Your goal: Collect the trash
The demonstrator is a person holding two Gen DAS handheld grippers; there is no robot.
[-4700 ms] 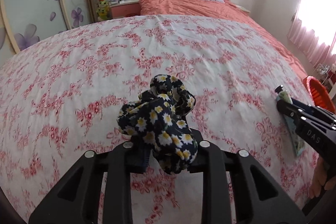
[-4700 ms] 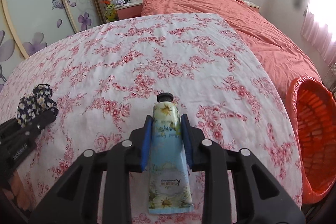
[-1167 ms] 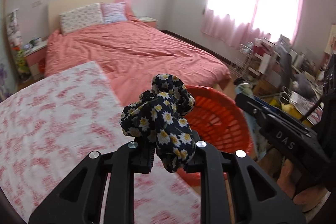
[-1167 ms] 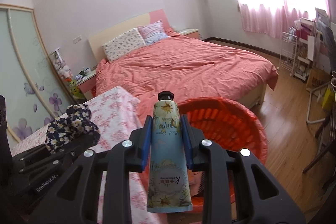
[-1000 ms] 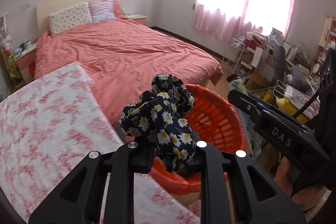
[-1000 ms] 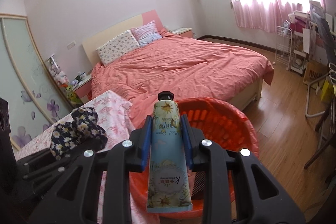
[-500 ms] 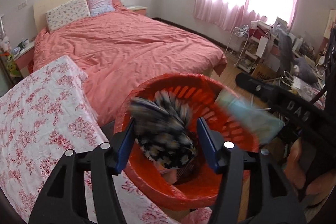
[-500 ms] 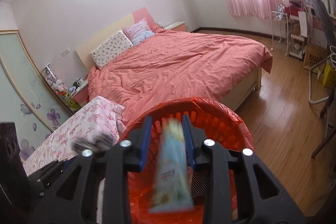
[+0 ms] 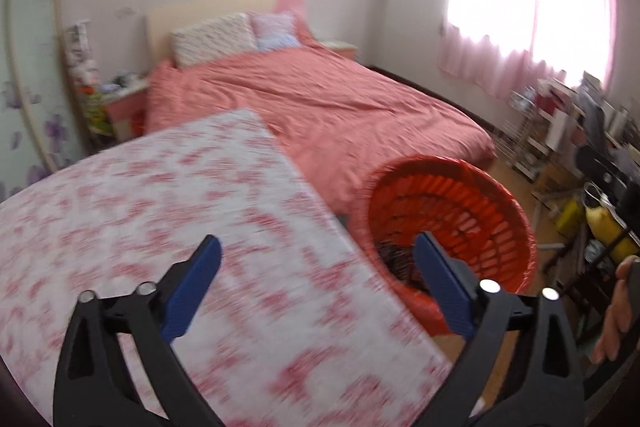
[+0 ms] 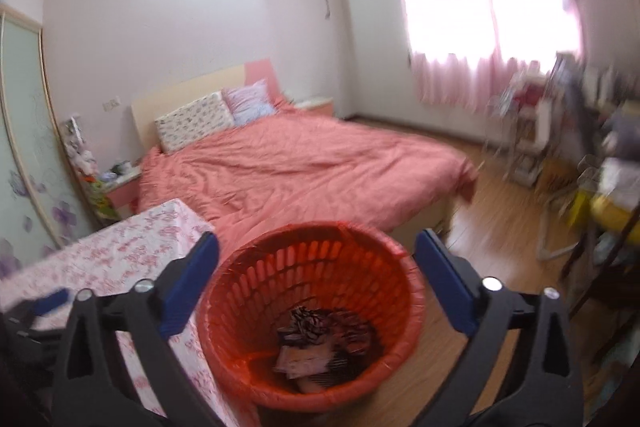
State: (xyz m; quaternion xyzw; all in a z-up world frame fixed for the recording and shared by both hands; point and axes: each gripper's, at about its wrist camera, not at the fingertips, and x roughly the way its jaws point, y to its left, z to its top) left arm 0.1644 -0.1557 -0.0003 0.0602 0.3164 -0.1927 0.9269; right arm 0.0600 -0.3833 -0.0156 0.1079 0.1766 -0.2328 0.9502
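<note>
Bedroom with a coral-covered bed [image 10: 304,167]; in the foreground, a bench under a pink floral cloth [image 9: 160,227], and beside its corner an orange slatted basket [image 10: 360,263] on the wood floor. Left gripper [image 9: 316,267] and right gripper [image 10: 316,267]: jaws opening, spread wide, nothing between them. Trash lies at the basket bottom: a dark patterned fabric bundle [image 10: 308,319] and pale flat packaging [image 10: 304,359], blurred. Judged handling: the fabric is soft and light, best pinched at a raised fold; the packaging is thin and pliant, best taken across its width. No further trash shows on the bench.
</note>
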